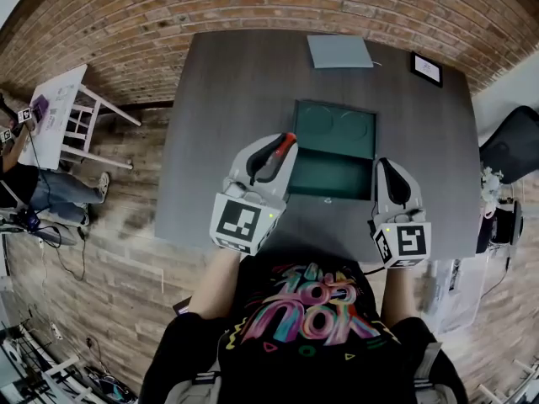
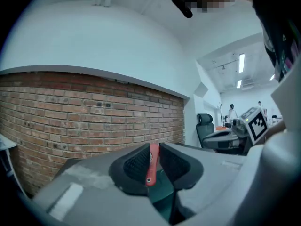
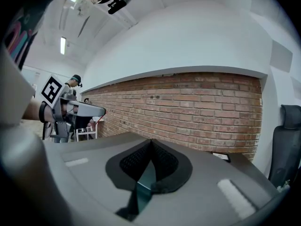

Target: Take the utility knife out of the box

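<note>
My head view looks steeply down on the desk [image 1: 244,99] from high overhead. The left gripper view and right gripper view ride close behind the left claw [image 2: 153,149] and right claw [image 3: 150,144], facing nearly level at the brick wall [image 2: 94,112] all three share.

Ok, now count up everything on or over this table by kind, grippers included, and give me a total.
hand-held grippers: 2 (left hand-held gripper, right hand-held gripper)
red utility knife: 1
green box: 1
grey flat pad: 1
black-framed card: 1
Total: 6
</note>
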Available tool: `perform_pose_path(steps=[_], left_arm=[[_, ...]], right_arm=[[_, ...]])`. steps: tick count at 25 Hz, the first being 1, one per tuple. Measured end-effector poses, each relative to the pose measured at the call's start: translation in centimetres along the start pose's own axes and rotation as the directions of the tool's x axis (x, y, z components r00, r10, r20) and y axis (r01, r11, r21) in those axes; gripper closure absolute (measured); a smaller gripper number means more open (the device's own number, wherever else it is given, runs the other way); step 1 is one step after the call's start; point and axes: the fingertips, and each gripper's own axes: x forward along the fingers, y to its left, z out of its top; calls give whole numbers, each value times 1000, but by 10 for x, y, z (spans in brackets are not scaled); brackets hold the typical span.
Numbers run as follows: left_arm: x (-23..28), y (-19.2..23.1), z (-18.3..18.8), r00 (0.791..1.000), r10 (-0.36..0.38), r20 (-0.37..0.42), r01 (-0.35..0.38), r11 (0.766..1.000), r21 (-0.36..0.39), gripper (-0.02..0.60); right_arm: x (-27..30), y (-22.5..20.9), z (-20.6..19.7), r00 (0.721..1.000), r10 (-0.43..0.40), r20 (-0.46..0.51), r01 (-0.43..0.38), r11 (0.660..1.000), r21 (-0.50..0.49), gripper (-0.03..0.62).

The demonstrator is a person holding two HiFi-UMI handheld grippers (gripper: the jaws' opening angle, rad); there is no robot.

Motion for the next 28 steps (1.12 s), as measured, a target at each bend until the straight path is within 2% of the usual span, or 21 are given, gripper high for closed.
perform_pose_path(steps=[2,4,9,22,28], left_arm=[[-7,3,2,999,21,28,-20,999,-33,514],[-13,6,0,999,22,47,-21,999,-34,514],[-23,10,-10,999,27,41,-24,997,-79,514],[-17,0,-17,1000,-12,15,13,999,-38,514],[-12,1,-21,1000,-13,10,13,998,-57,514]], right_arm=[[0,0,-1,1000,1,-4,-1,1000,2,595],[0,0,-1,1000,0,-8,0,1000,4,595],[-1,3,-3,1000,-3,-12,3,1000,14,595],[-10,-6,-7,999,-34,-3,34,998,55,595],[-8,-5,-10,1000,-25,-13,26,998,55,595]])
